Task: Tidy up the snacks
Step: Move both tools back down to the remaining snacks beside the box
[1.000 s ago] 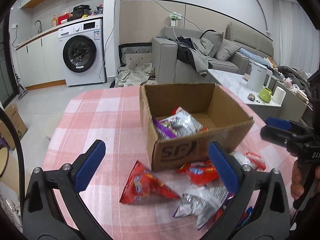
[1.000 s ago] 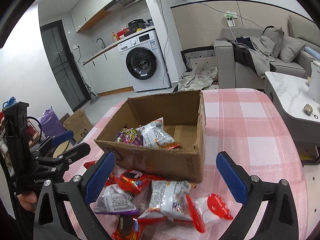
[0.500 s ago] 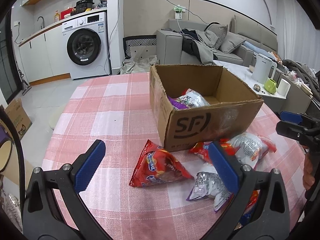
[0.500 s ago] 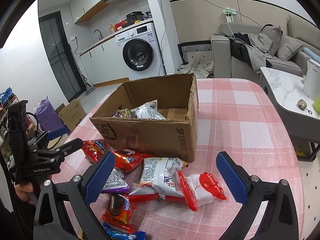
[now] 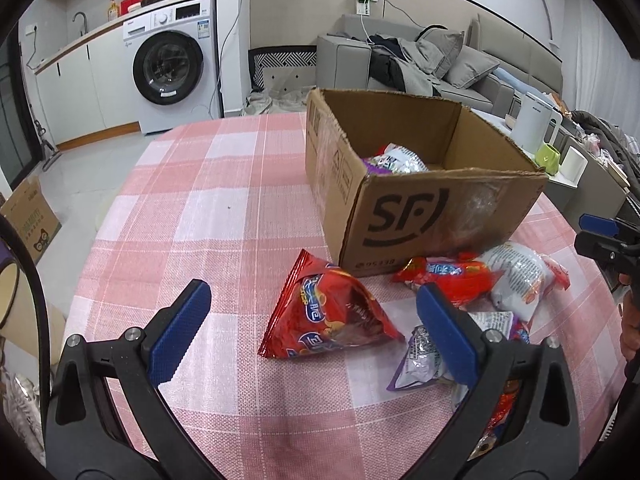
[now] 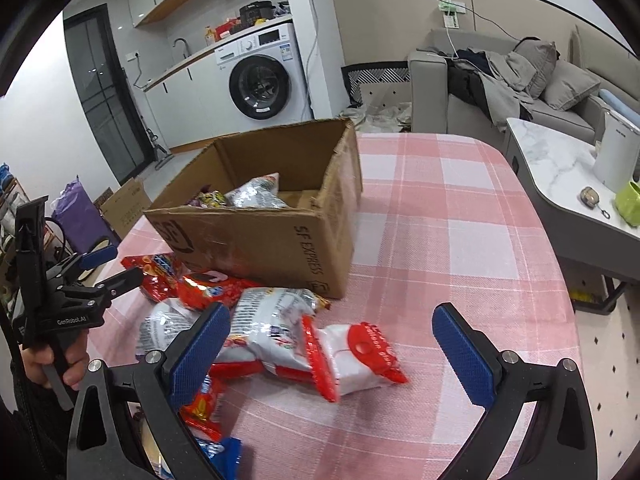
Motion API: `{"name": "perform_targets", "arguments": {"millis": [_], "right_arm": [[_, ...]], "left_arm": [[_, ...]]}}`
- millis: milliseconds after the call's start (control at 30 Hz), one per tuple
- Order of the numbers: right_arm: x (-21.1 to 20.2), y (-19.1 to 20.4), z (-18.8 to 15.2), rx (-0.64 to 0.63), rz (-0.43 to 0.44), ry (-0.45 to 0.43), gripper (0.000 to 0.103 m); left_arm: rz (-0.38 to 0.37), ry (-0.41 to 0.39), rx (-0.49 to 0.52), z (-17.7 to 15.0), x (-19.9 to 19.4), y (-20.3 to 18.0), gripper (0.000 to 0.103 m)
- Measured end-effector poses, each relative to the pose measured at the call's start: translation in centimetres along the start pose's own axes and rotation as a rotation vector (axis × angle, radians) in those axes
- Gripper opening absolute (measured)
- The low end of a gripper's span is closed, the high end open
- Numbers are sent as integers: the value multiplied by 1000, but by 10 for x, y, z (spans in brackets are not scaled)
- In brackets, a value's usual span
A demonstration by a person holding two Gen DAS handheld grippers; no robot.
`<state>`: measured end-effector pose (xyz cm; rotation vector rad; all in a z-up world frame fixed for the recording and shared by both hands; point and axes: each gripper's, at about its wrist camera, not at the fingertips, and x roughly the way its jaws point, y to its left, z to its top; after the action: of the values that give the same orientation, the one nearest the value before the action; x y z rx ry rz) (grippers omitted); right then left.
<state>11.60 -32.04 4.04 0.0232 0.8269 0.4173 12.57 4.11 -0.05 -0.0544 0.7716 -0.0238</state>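
Note:
An open cardboard box [image 5: 432, 216] [image 6: 264, 236] sits on the pink checked tablecloth [image 5: 200, 208] with a few snack packs inside [image 6: 252, 194]. Several loose packs lie in front of it. My left gripper [image 5: 316, 332] is open, low over a red triangular pack [image 5: 332, 316]. My right gripper [image 6: 332, 354] is open over a white-and-red pack [image 6: 356, 356], with a larger white pack [image 6: 272, 316] beside it. Each gripper also shows in the other view: the left [image 6: 108, 268], the right [image 5: 604, 236].
A red pack [image 5: 444, 276] and a white pack [image 5: 520, 280] lie against the box front. A silver-purple pack [image 5: 424, 360] lies by my left gripper's right finger. Beyond the table are a washing machine [image 5: 172, 68], sofa [image 5: 408, 68] and side table with kettle [image 6: 616, 156].
Both grippers have drawn back from above the box and come down toward the loose packs in front of it. Both stay open and empty.

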Motion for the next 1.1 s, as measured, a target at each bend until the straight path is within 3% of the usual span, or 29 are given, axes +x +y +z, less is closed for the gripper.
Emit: {"name": "perform_targets", "arguments": {"millis": [367,700,867,1100], "right_arm": [[21,-27,-10,35,-56,94,103],[42,-38,-20,53,-43,150,102],[48,-39,-24,42,-64,171,91],[48,-29,-27,-40,-71,175,91]], "left_arm": [[9,25,1,-2,16,2,102],[11,49,5,-7,29,3,102],[14,54,9,-9,32,3,102],[13,55,9,-9,32,3,102]]}}
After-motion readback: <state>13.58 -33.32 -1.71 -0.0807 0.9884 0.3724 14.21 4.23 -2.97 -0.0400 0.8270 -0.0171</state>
